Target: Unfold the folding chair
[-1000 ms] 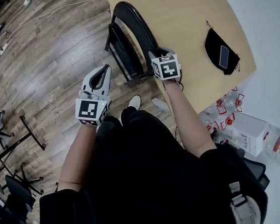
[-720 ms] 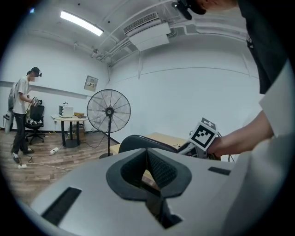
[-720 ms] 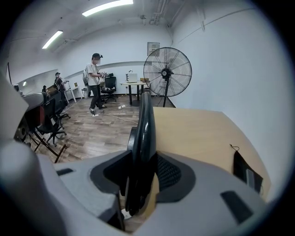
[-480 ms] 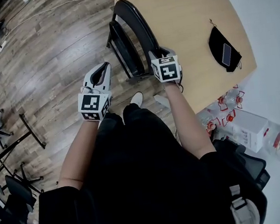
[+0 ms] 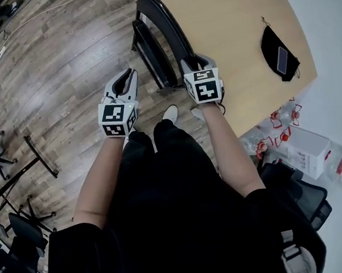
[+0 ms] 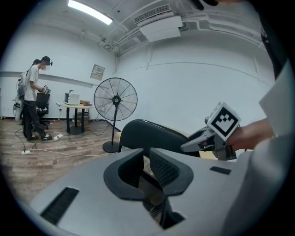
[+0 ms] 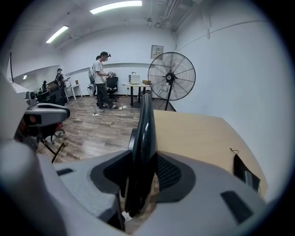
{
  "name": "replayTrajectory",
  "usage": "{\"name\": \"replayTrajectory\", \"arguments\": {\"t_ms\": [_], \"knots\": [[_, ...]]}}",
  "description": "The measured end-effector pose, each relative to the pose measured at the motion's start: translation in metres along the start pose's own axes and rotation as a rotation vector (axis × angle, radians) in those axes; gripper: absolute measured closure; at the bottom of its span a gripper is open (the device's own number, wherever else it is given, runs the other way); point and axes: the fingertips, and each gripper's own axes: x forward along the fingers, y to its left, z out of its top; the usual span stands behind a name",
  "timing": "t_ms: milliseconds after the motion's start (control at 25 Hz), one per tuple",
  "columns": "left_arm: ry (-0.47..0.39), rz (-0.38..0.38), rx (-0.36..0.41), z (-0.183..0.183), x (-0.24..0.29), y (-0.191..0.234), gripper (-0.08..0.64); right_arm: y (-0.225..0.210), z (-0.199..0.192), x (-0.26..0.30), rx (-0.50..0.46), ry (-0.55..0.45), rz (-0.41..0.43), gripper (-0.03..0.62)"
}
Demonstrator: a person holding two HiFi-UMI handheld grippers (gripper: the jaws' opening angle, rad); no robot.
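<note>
Grey right tongs [image 7: 142,161]: closed on the top edge of the black backrest, which stands between the two pads; the grip looks firm.
Left tongs [image 6: 145,156]: the jaws have just been opening and now stand only a little apart, with nothing between them. They hang in the air to the left of the chair, near it but not touching.
Folding chair [image 5: 166,22]: folded flat, standing on the wooden floor [image 5: 57,66] just beside the edge of the counter [image 5: 225,27], in front of the person's feet.
Seat [image 5: 148,55]: folded up against the backrest, on the side that faces the left tongs.
Step in hand: by judgement, the right side steadies the chair while the left goes to the seat to bring it down.
How to do it well: the left tongs need to open wider before they reach the seat's edge, because the present gap looks too narrow for it. The right grip must be tight, so the frame does not turn or slip. It is better to draw the chair a little away from the counter first, so the legs have room to spread.
Risk: the chair may slide on the smooth floor when the seat is pushed.
Around: a black pouch [image 5: 278,54] lies on the counter, well apart from the work.
</note>
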Motion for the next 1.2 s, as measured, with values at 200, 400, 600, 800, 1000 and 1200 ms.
{"name": "replayTrajectory", "arguments": {"t_ms": [200, 400, 600, 800, 1000, 1200], "knots": [[0.034, 0.027, -0.055, -0.022, 0.011, 0.014, 0.517, 0.018, 0.003, -0.001, -0.01, -0.009, -0.001, 0.435], [0.066, 0.074, -0.15, -0.041, 0.025, 0.028, 0.483, 0.032, 0.006, -0.003, -0.02, -0.026, -0.019, 0.435], [0.127, 0.105, -0.205, -0.066, 0.049, 0.037, 0.437, 0.043, 0.006, -0.003, -0.034, -0.023, -0.033, 0.434], [0.213, 0.108, -0.289, -0.098, 0.079, 0.042, 0.364, 0.052, 0.01, -0.004, -0.04, -0.039, -0.024, 0.434], [0.262, 0.137, -0.359, -0.121, 0.108, 0.045, 0.325, 0.059, 0.009, -0.003, -0.049, -0.041, -0.009, 0.434], [0.309, 0.156, -0.382, -0.141, 0.135, 0.043, 0.298, 0.065, 0.01, -0.003, -0.068, -0.044, 0.001, 0.434]]}}
